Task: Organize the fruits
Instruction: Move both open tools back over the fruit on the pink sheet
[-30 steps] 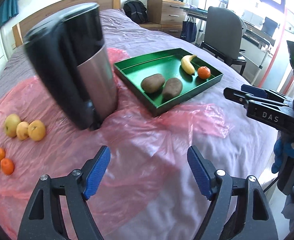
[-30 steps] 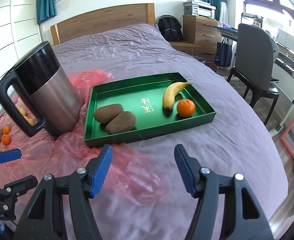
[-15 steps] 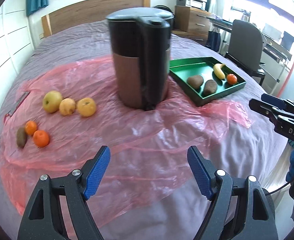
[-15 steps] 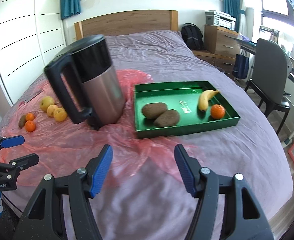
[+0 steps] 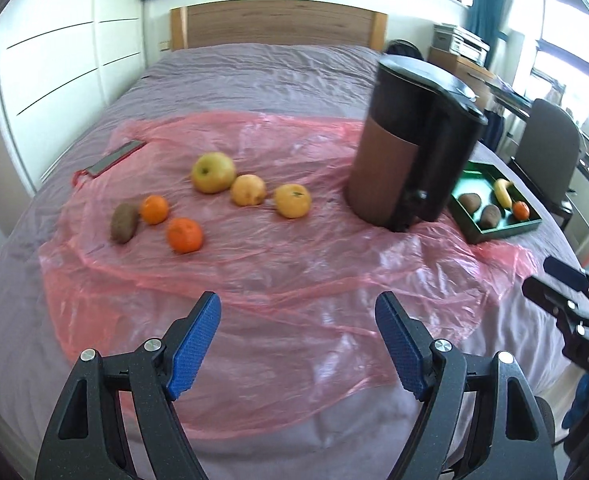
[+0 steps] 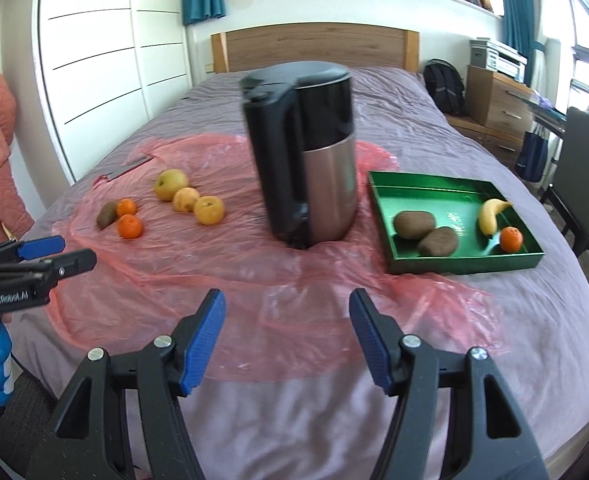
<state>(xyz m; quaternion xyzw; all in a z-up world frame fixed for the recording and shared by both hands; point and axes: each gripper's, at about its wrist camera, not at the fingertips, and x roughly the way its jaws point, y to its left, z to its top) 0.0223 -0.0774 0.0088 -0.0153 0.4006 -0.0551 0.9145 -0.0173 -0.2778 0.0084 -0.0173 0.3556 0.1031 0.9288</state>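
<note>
Left wrist view shows my left gripper point(image 5: 296, 344) and right gripper point(image 6: 287, 340) with jaws apart, empty; next I reach for the loose fruits point(image 5: 250, 190) lying left of the kettle point(image 5: 412, 152), bound for the green tray point(image 6: 466, 266) at right.

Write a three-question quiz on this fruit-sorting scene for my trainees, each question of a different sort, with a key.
1. True or false: the green tray already holds a banana.
2. Multiple choice: what stands between the loose fruit and the tray? A) a kettle B) a basket C) a bowl
3. Fill in: the number of fruits lying loose on the pink plastic sheet, among them the green apple, is ___.

Key: 1 true; 2 A; 3 six. For reference, the left gripper and the right gripper are both open and hold nothing.
</note>
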